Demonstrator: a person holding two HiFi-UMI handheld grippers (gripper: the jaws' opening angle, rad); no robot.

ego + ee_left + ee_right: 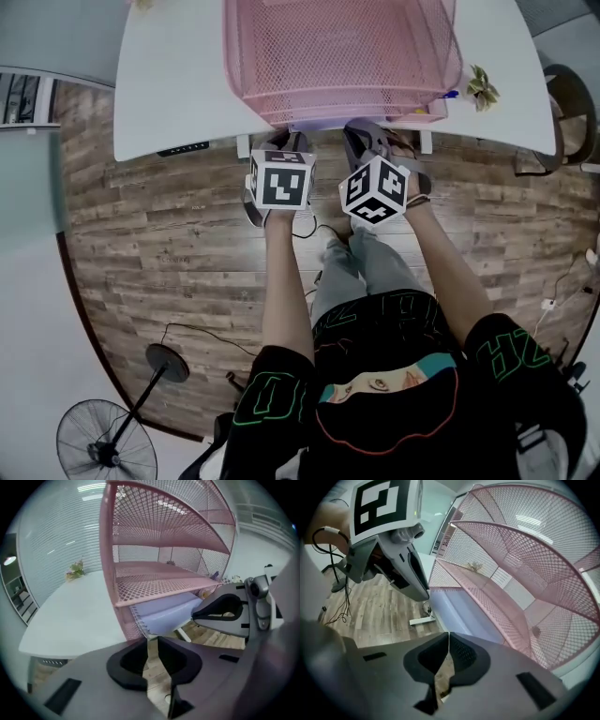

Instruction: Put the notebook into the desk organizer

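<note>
The pink mesh desk organizer (337, 56) stands on the white desk (178, 84) at its near edge. A lavender spiral notebook (164, 613) lies flat on the organizer's bottom shelf, its near end poking out past the desk edge. My left gripper (152, 641) hovers just short of the notebook's spiral corner; its jaws stand a narrow slit apart, with only floor showing between them. My right gripper (448, 637) is shut on nothing, close beside the notebook (459, 611) and the organizer (511, 588). In the head view the left gripper (281, 141) and right gripper (370, 136) sit side by side in front of the desk.
A small plant (483, 86) sits at the desk's right end and a dark chair (572, 112) stands beyond it. A floor fan (103, 441) and loose cables are on the wooden floor to my left. A white power strip (421, 619) lies under the desk.
</note>
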